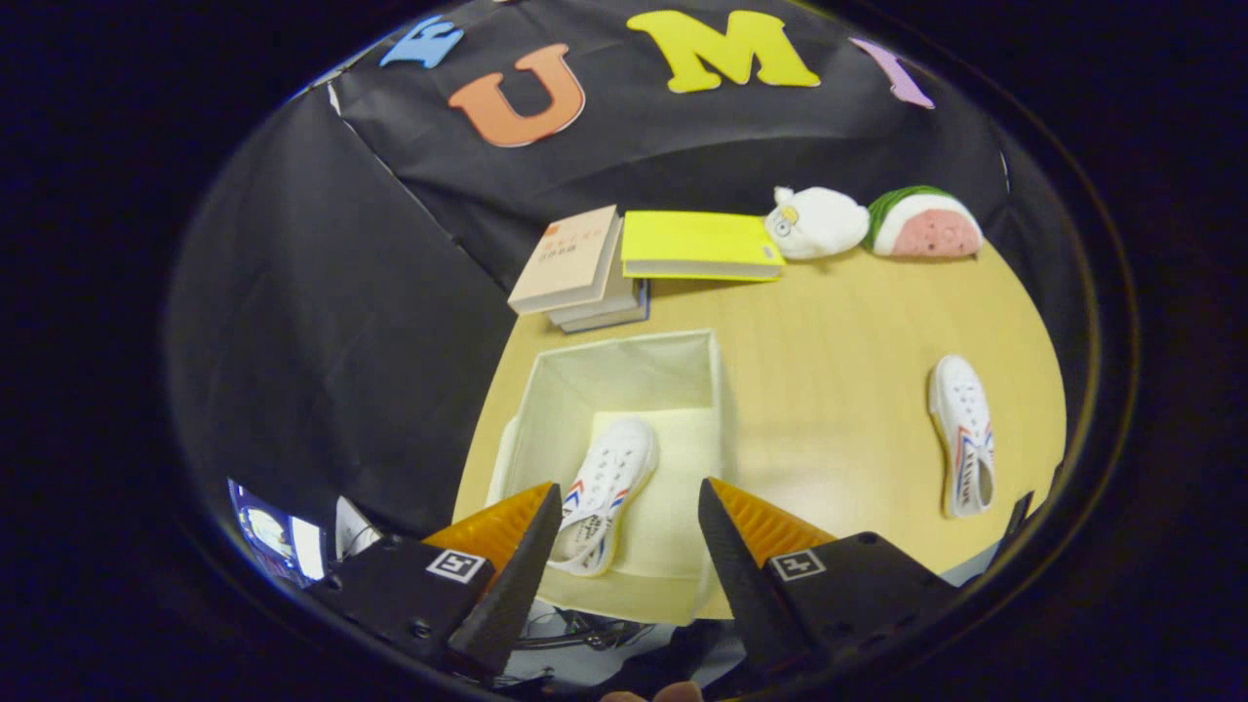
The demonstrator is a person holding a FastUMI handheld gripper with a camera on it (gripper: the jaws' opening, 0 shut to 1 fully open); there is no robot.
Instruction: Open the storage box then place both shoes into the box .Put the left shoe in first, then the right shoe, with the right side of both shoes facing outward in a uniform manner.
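An open cream fabric storage box (624, 370) stands on the wooden table just ahead of my fingers. One white shoe (604, 487) with red and blue stripes lies inside it, on the box floor, toe pointing away, its heel close to my left finger. The other white shoe (962, 434) lies on the table well off to the right of the box. My gripper (629, 531) hangs above the near edge of the box, open, with nothing between its fingers.
Beyond the box lie a stack of books (577, 268) and a yellow book (697, 244). Further right against the wall sit a white plush toy (817, 222) and a watermelon-slice plush (926, 224). Bare table (829, 390) stretches between box and second shoe.
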